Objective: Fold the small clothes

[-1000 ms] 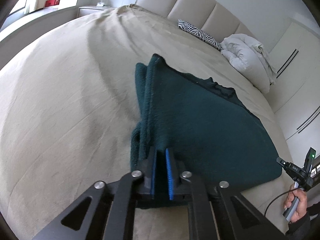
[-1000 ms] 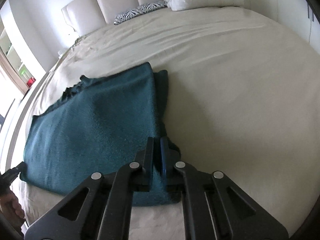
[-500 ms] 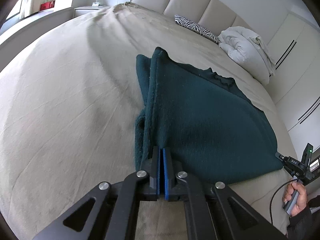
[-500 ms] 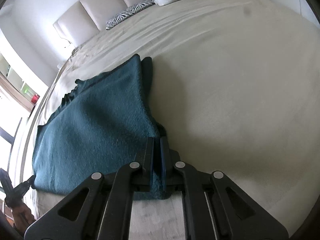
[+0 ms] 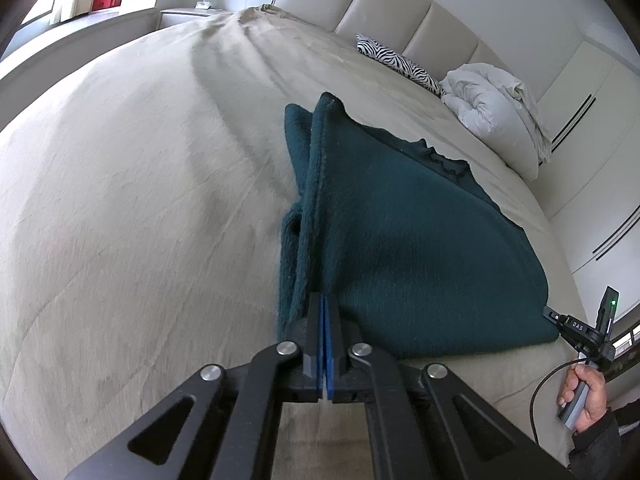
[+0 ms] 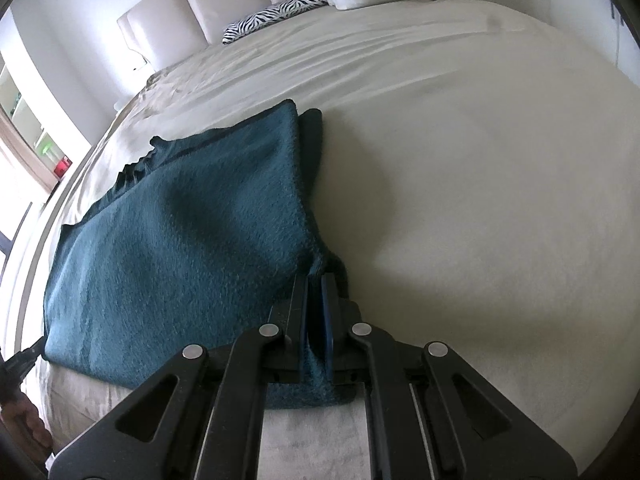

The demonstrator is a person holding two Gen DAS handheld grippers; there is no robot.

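Left wrist view showed my left tongs [image 5: 324,308] clamped on the green garment's [image 5: 420,248] lifted edge; my right tongs [image 6: 315,292] pinched its opposite edge above the bed [image 6: 480,200].

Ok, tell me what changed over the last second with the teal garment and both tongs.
The left tongs went from slightly parted to shut on the near edge of the teal garment, and that edge now rises higher off the beige bedspread. The right tongs kept their grip on the other corner and lifted it too. The garment's far part stayed lying on the bed, and the zebra pillow stayed put.
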